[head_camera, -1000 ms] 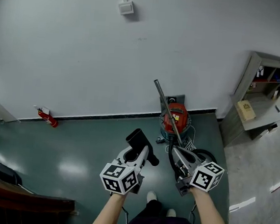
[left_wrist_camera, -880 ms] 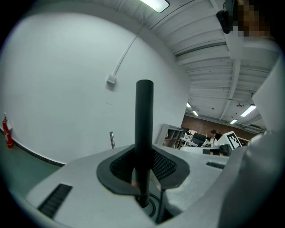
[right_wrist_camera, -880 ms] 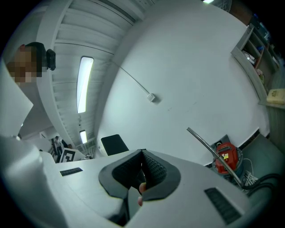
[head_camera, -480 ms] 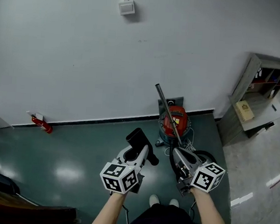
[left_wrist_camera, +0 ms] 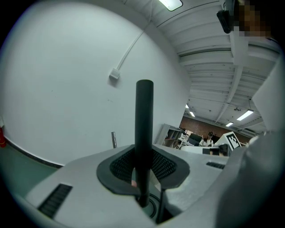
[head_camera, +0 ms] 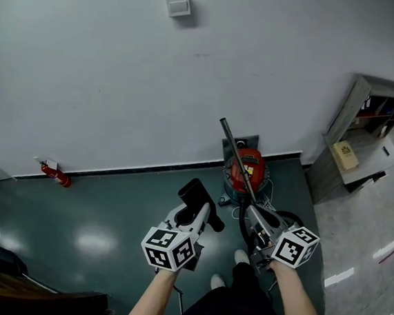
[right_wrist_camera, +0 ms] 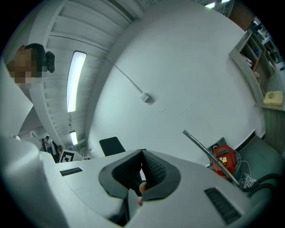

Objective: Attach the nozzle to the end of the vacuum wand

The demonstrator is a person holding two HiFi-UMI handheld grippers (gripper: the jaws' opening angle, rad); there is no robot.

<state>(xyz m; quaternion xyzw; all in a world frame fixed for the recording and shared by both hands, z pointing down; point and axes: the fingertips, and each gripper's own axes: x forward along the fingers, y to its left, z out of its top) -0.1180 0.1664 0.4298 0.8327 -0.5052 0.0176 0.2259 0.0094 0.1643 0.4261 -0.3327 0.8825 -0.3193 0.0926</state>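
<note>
- Black nozzle (head_camera: 195, 193) clamped upright in left gripper (head_camera: 197, 213), over open green floor (head_camera: 94, 213).
- Right gripper (head_camera: 252, 217) jaws closed together, beside metal wand (head_camera: 232, 150) slanting across red vacuum (head_camera: 255, 171) at the wall (head_camera: 190, 83).

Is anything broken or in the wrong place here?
Nothing looks broken or spilled. One thing is off: the metal wand leaning over the red vacuum has a bare top end. The black nozzle is apart from it, clamped in the left gripper.
</note>
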